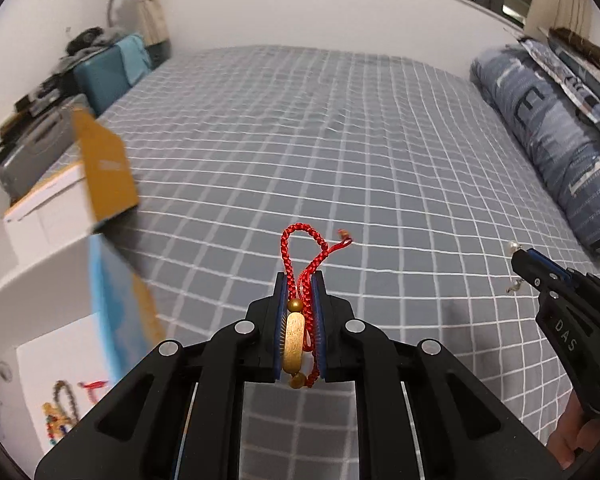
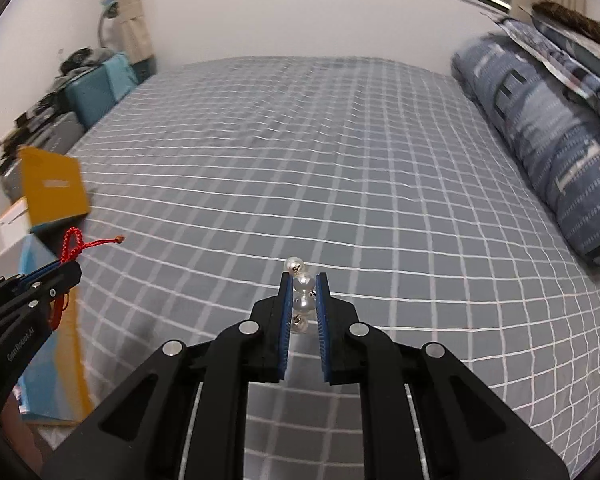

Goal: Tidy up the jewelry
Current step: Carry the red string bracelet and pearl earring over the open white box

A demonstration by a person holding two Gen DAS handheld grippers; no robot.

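The left gripper was clamped on a red braided cord bracelet with gold-coloured beads, its loop poking past the fingertips above the grey checked bedsheet. Only the left view showed a white box holding beaded pieces at lower left. The right gripper was pinched on a string of white pearl beads; from the left camera just one pearl at its tip was visible. A yellow-and-white box stood at the sheet's left edge.

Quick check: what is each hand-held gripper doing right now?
Left hand-held gripper: shut on the red braided bracelet.
Right hand-held gripper: shut on the pearl piece.
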